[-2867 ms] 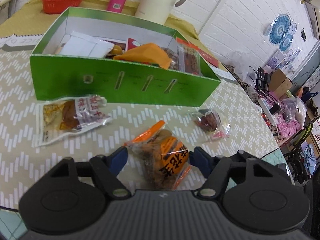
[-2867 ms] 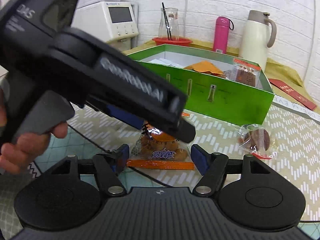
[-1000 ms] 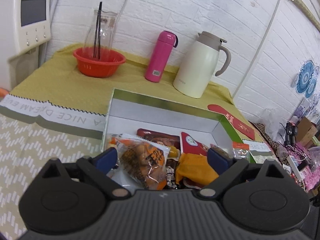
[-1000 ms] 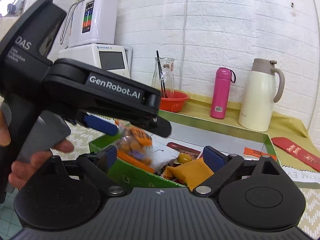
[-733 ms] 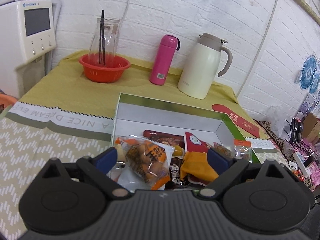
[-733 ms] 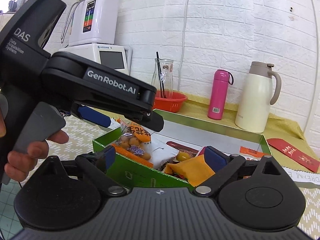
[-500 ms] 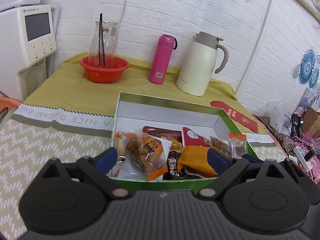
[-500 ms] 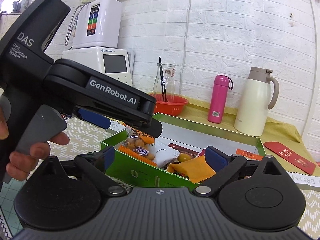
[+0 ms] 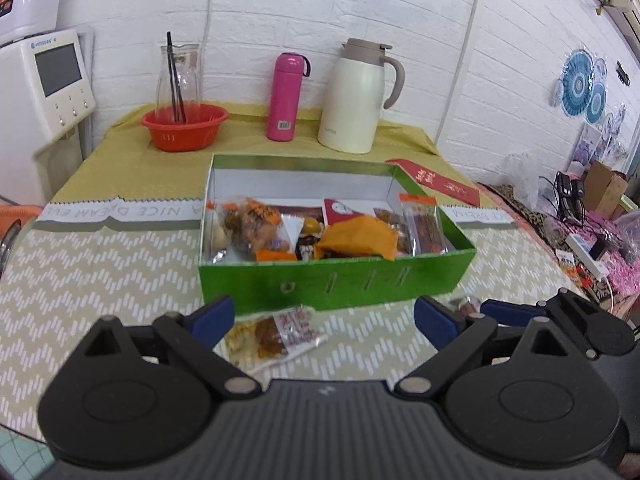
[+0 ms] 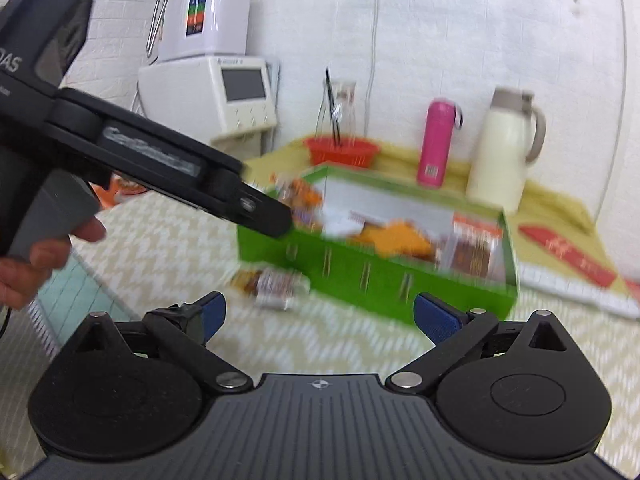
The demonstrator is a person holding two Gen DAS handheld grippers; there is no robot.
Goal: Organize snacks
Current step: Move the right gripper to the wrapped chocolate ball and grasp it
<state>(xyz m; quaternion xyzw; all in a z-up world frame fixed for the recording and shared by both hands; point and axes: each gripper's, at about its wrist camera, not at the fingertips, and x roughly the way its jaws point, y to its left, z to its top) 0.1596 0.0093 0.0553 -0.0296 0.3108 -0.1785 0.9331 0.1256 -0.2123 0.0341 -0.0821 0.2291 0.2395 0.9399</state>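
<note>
Blue pads sit on the tips of the left claw [image 9: 324, 320], and they are spread wide with nothing between them. The right claw [image 10: 318, 316] is spread wide too and holds nothing. In the right wrist view the left tool shows as a big black shape on the left, with a hand [image 10: 38, 258] around its grey grip.

Just past the left claw lies a clear snack packet [image 9: 272, 336] flat on the desk [image 9: 100, 272]. It has brown pieces inside and red writing on it. It lies right in front of the green box [image 9: 336, 280], close to its front wall. I cannot tell if it touches the wall. A small snack [image 9: 464, 305] peeks out by the left claw's right pad, mostly hidden.

The green box is open on top and white inside. Snacks fill its near half. A clear bag of brown bites with orange print [image 9: 256, 228] rests at the left end. A folded orange pack [image 9: 358, 236] lies in the middle. A clear pack with an orange top [image 9: 424, 224] leans at the right end.

Behind the box stand a red bowl with a glass jug in it [image 9: 184, 128], a pink bottle [image 9: 286, 96] and a cream jug with a handle [image 9: 358, 96]. A red envelope [image 9: 436, 182] lies to the right of the box. The right wrist view is blurry.
</note>
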